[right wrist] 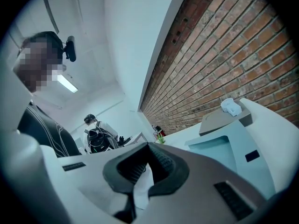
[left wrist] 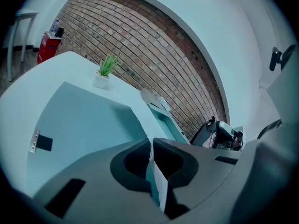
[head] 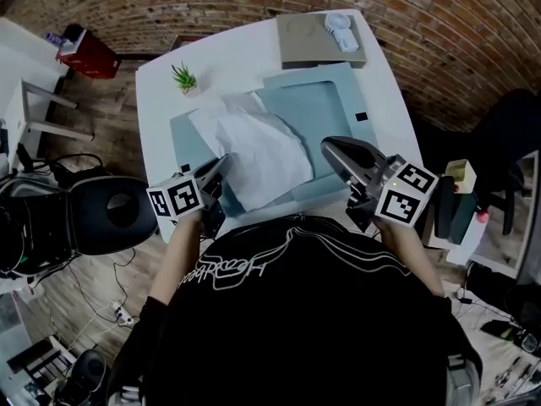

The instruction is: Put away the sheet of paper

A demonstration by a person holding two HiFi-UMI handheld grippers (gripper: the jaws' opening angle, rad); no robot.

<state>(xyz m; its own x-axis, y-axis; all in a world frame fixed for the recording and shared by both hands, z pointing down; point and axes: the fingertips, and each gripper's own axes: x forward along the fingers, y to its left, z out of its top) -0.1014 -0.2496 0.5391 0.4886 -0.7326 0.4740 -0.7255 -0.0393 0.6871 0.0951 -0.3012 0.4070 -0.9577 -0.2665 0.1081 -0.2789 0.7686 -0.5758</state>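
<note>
At near edge of desk [head: 161, 83]: sheet of paper [head: 262, 150], light, limp.
Grip: we pinch side edges; left gripper [head: 221, 166], right gripper [head: 330, 146] clamped.

The head view is looking steeply down over the person onto the desk [head: 211, 66]. Each gripper view is sitting close behind its own jaws, facing low across the desk toward the brick wall [left wrist: 154, 45]. All three are catching the potted plant [left wrist: 106, 69].
</note>
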